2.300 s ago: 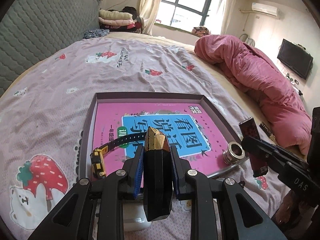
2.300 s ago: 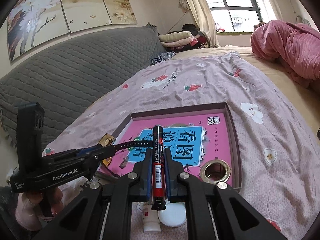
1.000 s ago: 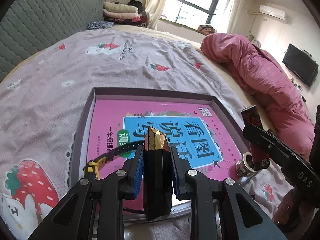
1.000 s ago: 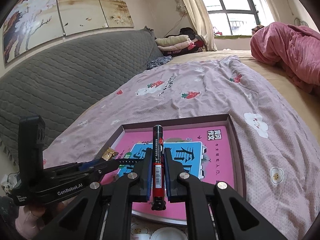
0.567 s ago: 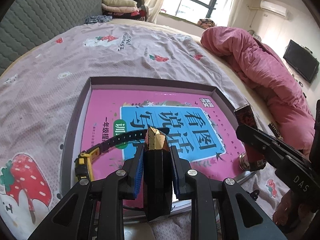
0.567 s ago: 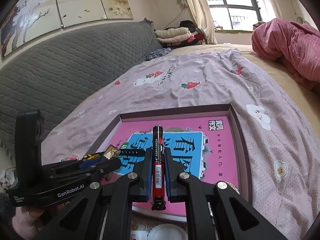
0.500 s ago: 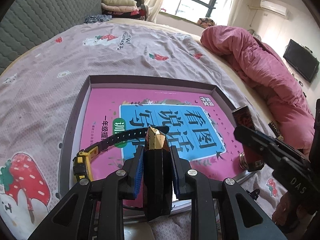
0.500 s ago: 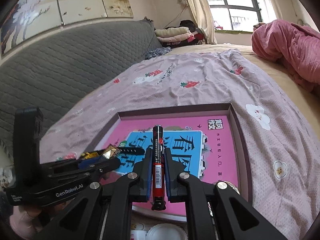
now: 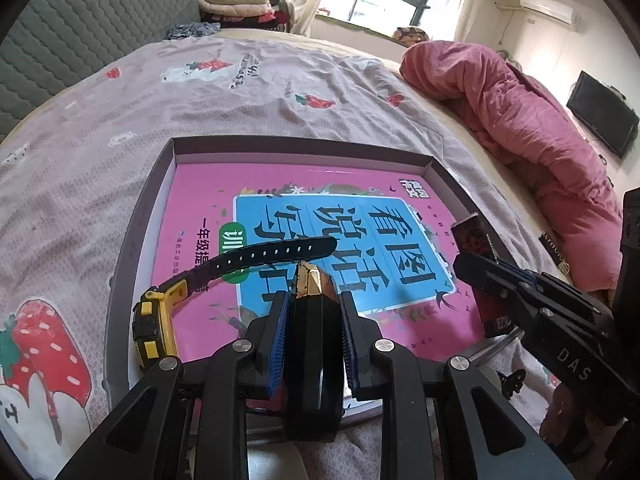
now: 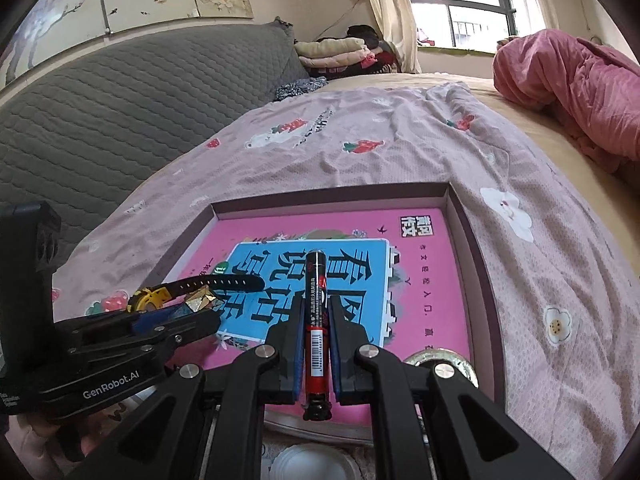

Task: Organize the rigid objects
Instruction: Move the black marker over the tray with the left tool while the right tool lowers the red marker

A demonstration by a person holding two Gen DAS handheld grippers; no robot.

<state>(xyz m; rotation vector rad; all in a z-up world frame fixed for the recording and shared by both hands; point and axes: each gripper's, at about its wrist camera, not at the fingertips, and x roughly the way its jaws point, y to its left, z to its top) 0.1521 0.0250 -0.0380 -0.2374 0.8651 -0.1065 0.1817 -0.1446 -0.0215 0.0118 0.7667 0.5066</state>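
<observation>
Both grippers hang over the near edge of the tray point(image 9: 140, 216), the left gripper point(image 9: 313, 312) clamped on a black, gold-tipped tube point(image 9: 313, 360) and the right gripper point(image 10: 316, 320) on a battery point(image 10: 316, 312) (watch point(image 9: 168, 304) already inside), so lowering and releasing onto the pink book point(image 9: 200, 192) seems next.

My own tongs hide the near rim of the tray point(image 9: 132, 236) at the bottom of both views. In the right wrist view, the metal ring point(image 10: 438, 356) at lower right shows only as a sliver behind my finger, and a white round lid point(image 10: 312, 462) is cut off by the bottom edge. The battery's point(image 10: 317, 320) small print is unreadable.
</observation>
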